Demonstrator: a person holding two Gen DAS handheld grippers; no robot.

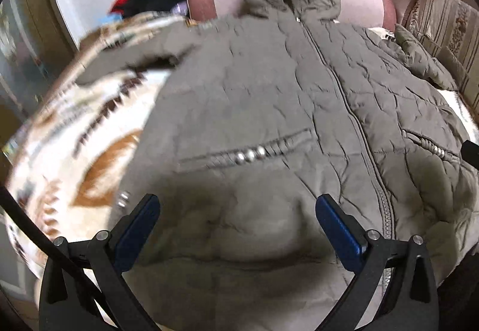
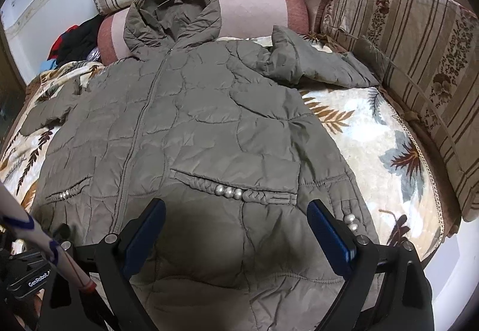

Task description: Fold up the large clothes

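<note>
- Left tool (image 1: 238, 229): released, jaws spread wide, gripping nothing, hovering over the jacket (image 1: 269, 106) hem left of the zipper (image 1: 350, 109).
- Jacket lay front-up, zipped, spread flat on a leaf-print blanket (image 1: 74, 133) on the sofa, hood (image 2: 172, 16) resting up on the pink bolster (image 2: 254, 10). Probably laid out so sleeves can fold in first.
- Right tool (image 2: 236, 230): also released and empty, above the hem just below the beaded pocket (image 2: 230, 191).
- Left view was blurred at its left edge; left sleeve (image 1: 134, 61) only vaguely readable.
- Only the right view showed the right sleeve (image 2: 314, 64) crumpled towards the striped cushion (image 2: 404, 61), plus both sleeves at once.
</note>
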